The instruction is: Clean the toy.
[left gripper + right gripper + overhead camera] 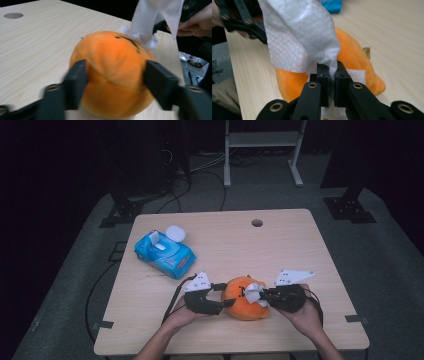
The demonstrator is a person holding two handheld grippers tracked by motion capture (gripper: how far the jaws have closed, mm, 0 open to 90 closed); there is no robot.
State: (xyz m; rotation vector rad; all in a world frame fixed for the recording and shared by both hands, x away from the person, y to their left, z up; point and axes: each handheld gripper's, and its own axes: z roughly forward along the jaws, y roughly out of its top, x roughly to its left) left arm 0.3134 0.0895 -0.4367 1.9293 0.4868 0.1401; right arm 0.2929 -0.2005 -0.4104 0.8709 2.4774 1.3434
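Observation:
An orange plush toy [245,301] with a black stitched face lies near the table's front edge. My left gripper [224,296] reaches it from the left. In the left gripper view the toy [112,75] sits round and unsqueezed between the two jaws, whose pads stand at its sides; the picture is blurred. My right gripper [262,295] comes from the right and is shut on a white wipe [253,292]. In the right gripper view the wipe [299,37] rises from the closed tips [333,67] and drapes over the toy [357,57]. The wipe [155,20] touches the toy's face.
A blue pack of wipes [165,254] with its white lid flipped open lies at the table's left. A round cable hole [257,223] sits near the far edge of the wooden table [290,250]. Stands and cables are on the floor behind.

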